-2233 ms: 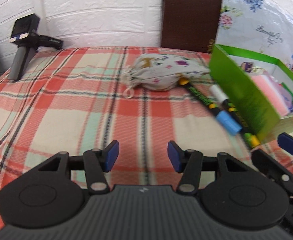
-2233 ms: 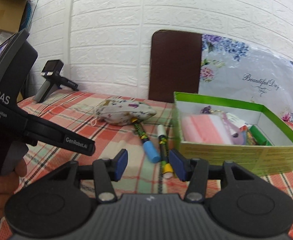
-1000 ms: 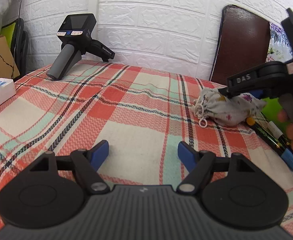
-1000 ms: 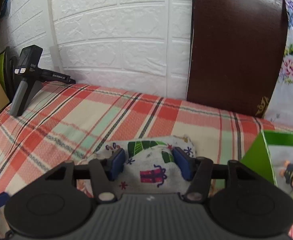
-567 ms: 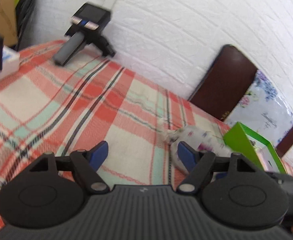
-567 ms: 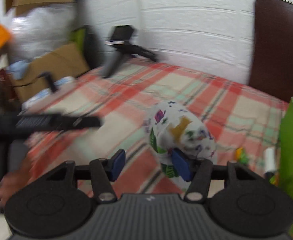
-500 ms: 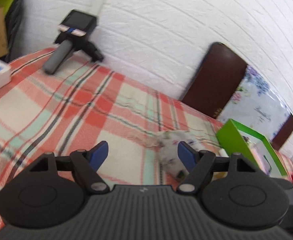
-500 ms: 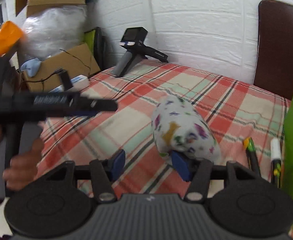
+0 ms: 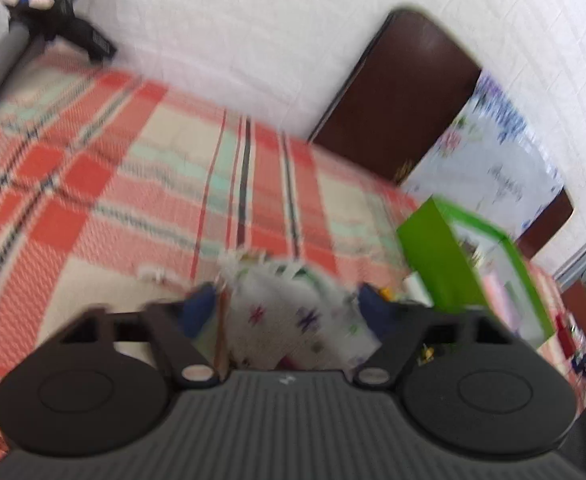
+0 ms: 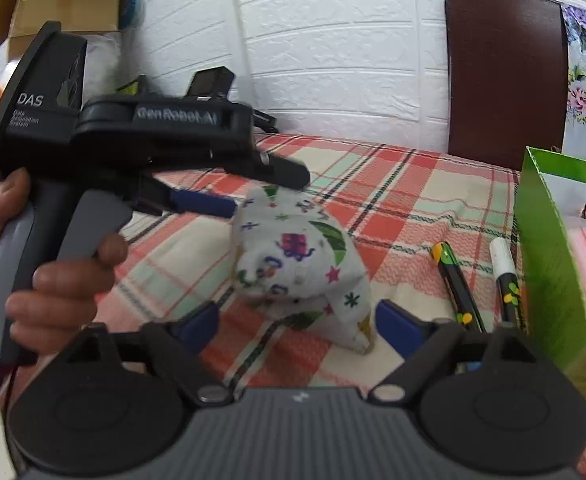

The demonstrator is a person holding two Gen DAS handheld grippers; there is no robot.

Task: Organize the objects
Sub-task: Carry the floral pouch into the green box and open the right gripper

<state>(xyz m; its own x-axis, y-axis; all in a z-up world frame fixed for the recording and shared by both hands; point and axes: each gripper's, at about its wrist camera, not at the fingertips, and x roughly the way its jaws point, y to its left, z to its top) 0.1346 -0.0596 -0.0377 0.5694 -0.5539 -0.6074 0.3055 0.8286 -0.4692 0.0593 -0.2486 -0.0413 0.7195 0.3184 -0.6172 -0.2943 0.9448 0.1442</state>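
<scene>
A white drawstring pouch with coloured prints (image 10: 297, 264) stands on end on the plaid cloth (image 10: 405, 200). My right gripper (image 10: 293, 320) is open with the pouch just ahead between its fingers, and whether they touch it cannot be told. My left gripper (image 10: 253, 196) reaches in from the left, open around the pouch's top. In the blurred left wrist view the pouch (image 9: 289, 320) sits between the open fingers of the left gripper (image 9: 287, 306). Two marker pens (image 10: 457, 292) lie beside a green box (image 10: 549, 248).
The green box (image 9: 437, 264) holds pink packets and small items. A dark chair back (image 10: 505, 76) and a floral board stand against the white wall. A spare handheld gripper (image 9: 33, 28) rests at the far left of the table. Cardboard boxes (image 10: 65, 0) sit beyond the table's left edge.
The right gripper opened wider and let go of the pouch, which now stands on the cloth. The left gripper swung in from the left and now straddles the pouch's top.
</scene>
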